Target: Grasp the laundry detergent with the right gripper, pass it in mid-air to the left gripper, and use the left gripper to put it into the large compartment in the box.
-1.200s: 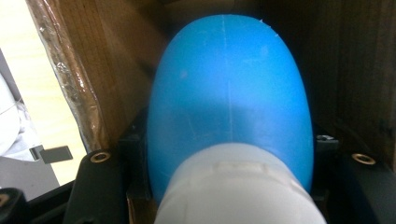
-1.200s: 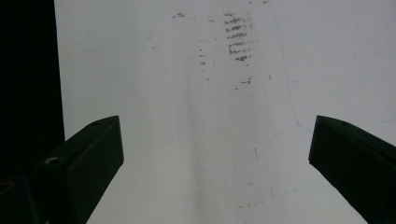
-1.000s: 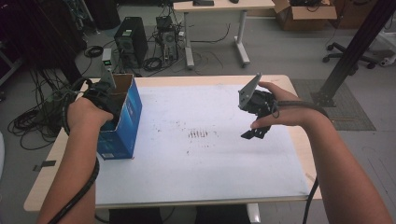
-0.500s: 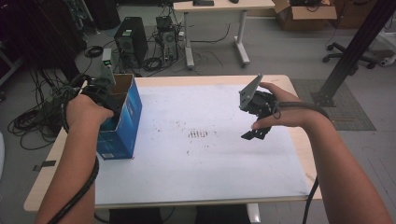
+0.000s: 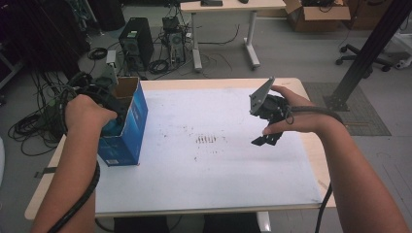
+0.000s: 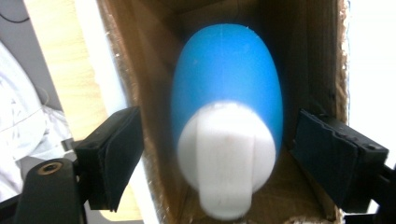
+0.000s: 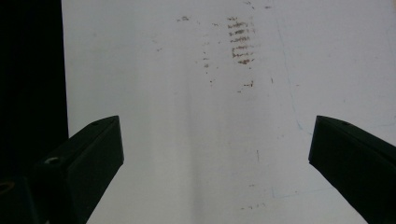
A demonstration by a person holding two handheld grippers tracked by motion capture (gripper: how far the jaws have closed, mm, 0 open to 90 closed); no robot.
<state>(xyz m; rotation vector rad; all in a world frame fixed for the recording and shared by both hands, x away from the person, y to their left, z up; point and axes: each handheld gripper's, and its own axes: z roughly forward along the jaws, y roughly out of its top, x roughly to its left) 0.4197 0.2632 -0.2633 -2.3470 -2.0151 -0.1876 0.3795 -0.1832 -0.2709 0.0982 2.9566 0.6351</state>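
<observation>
Reaching down into the blue box [image 5: 127, 127], the left tool [image 6: 219, 149] has just opened off the bottle [image 6: 227, 116].

High view overhead; gripper views close; table [image 5: 214, 160] shared

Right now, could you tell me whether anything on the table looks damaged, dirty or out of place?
Yes: the white table cover carries a patch of brownish smudges near its middle, like rubbed-in dirt. The blue box has a ragged torn cardboard rim. Nothing looks spilled.
</observation>
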